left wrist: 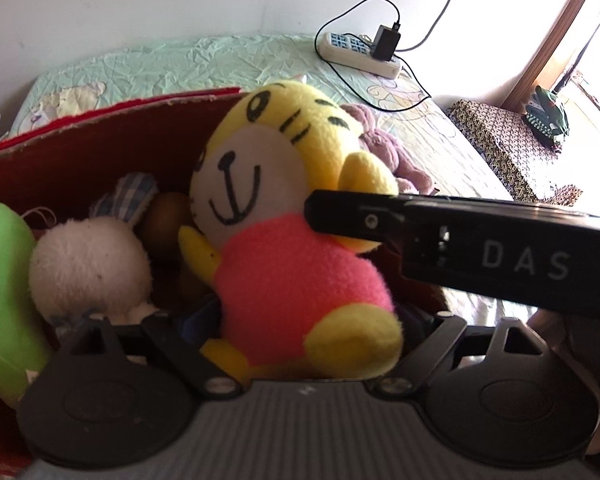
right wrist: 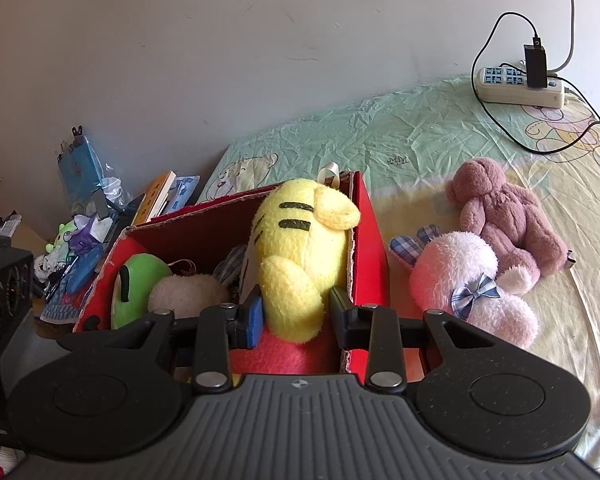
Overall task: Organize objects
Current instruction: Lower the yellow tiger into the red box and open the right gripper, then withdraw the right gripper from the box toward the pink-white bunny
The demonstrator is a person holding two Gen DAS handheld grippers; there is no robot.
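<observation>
A yellow tiger plush in a pink shirt (left wrist: 284, 216) is over the red cardboard box (left wrist: 80, 148), and from behind in the right wrist view (right wrist: 300, 256). My right gripper (right wrist: 296, 312) is shut on the plush's arm, holding it at the box's right end (right wrist: 370, 248); its black finger (left wrist: 360, 212) crosses the left wrist view. My left gripper (left wrist: 300, 344) is close under the plush, its fingers hidden behind it. A green plush (left wrist: 4, 288) and a white fluffy plush (left wrist: 92, 264) lie inside the box.
A mauve bear (right wrist: 508, 216) and a pink-white bunny plush (right wrist: 472, 280) lie on the bedsheet (right wrist: 420, 132) right of the box. A power strip with charger and cable (right wrist: 520, 84) sits far right. Books and clutter (right wrist: 100, 216) lie left of the bed. A patterned box (left wrist: 508, 148) stands at right.
</observation>
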